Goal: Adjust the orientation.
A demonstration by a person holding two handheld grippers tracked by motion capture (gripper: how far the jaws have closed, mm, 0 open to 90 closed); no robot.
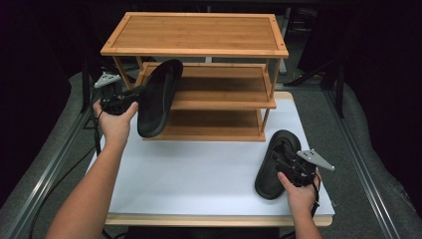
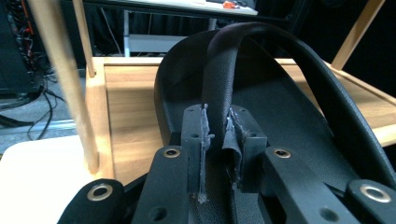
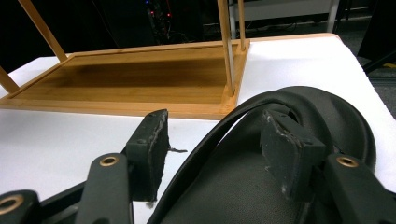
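Here, positions relative to the rack (image 1: 194,50):
Left gripper (image 2: 217,140): you pinch the raised slipper's (image 1: 159,97) strap, tilted for its middle shelf.
Right gripper (image 3: 215,149): jaws apart, straddling the second slipper's (image 1: 276,164) strap, before it.

Bare forearms and two black handheld grippers

No sleeves are worn on the forearms. The left gripper (image 1: 130,94) and right gripper (image 1: 283,158) are built of black plastic, each topped by a grey three-cornered plate and trailed by a black cable. Brass-ringed screw holes are seen along the jaw arms, and the dark grey pads (image 3: 152,140) are worn and frayed at the edges.
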